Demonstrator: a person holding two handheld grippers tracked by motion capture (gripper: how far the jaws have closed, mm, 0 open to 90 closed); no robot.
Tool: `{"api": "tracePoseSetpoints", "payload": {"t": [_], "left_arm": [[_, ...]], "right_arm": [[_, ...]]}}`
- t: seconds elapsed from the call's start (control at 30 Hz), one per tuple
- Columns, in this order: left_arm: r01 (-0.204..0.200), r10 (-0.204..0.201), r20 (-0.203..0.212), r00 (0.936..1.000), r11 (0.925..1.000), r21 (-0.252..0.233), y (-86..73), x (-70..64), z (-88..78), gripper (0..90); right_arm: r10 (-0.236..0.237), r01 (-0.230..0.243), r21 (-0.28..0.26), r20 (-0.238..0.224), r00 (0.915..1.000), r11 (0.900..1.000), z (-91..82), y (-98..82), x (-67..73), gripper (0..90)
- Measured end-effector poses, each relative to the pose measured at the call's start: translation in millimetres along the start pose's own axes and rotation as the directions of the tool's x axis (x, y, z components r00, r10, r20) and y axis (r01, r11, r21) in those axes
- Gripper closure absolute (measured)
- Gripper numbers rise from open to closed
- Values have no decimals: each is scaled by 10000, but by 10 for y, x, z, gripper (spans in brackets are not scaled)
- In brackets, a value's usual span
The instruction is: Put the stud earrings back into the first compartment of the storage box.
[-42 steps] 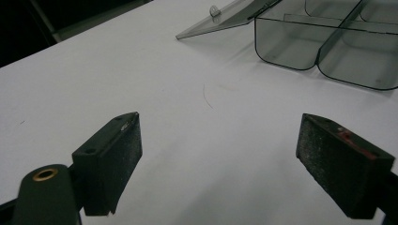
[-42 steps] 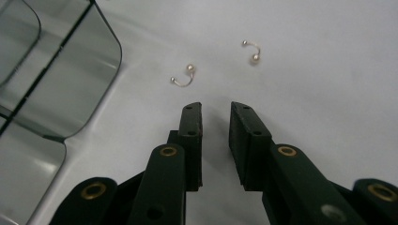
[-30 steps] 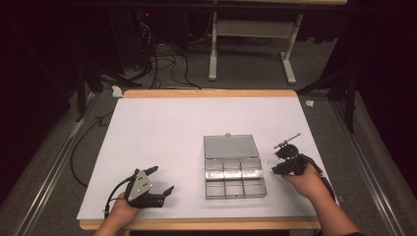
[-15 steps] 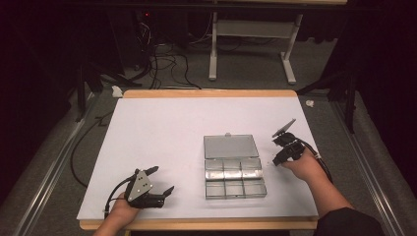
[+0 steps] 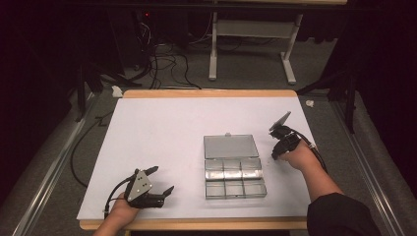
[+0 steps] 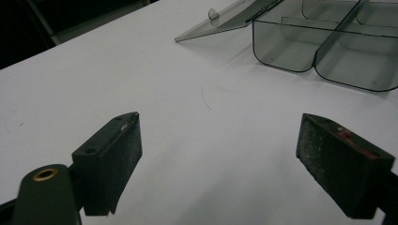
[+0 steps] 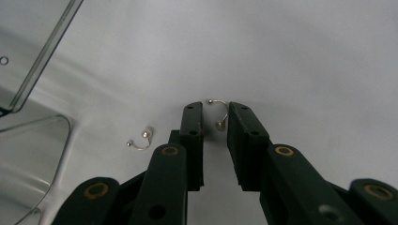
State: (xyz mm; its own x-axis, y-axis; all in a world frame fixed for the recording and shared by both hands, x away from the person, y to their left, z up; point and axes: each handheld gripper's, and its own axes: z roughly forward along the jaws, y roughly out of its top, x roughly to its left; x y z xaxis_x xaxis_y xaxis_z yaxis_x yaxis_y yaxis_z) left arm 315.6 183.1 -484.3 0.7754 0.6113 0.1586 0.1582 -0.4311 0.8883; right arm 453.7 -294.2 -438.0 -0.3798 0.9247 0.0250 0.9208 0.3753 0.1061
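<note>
Earring [image 7: 219, 112], a small curved wire with a bead at each end, lies on the white counter [image 5: 162, 132] between the tips of the right tool [image 7: 215, 110], whose jaws have just been closing but do not yet pinch it. Best to centre the wire, press low and squeeze gently so it cannot flick away. A 2nd earring [image 7: 140, 140] lies just beside, near the open compartment box [image 5: 235, 169]. The left tool [image 6: 225, 150] rests spread wide.

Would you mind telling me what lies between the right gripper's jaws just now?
A small curved earring sits between the tips of the right gripper, whose jaws have just been closing; the right gripper view shows it.
</note>
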Motion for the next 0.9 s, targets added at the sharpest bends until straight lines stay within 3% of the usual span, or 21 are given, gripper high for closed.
{"api": "tracePoseSetpoints", "payload": {"t": [0.1, 0.37, 0.6, 0.9], "left_arm": [[8, -8, 5, 10000, 10000, -24, -1, -2, -2, 149], [-12, 12, -11, 10000, 10000, 4, 0, -1, 0, 150], [-59, 59, -33, 10000, 10000, 42, 2, -4, 1, 149], [18, -18, -16, 10000, 10000, 27, 1, 2, 2, 150]], "right_arm": [[172, -172, 97, 35, 9998, 9998, 2, 23, 0, 808], [-113, 114, 69, -76, 9999, 9999, -35, -6, 11, 900], [-308, 307, -83, -61, 9995, 9995, -135, -45, 75, 899], [-62, 63, -100, 95, 9999, 9999, -106, 10, 39, 789]]}}
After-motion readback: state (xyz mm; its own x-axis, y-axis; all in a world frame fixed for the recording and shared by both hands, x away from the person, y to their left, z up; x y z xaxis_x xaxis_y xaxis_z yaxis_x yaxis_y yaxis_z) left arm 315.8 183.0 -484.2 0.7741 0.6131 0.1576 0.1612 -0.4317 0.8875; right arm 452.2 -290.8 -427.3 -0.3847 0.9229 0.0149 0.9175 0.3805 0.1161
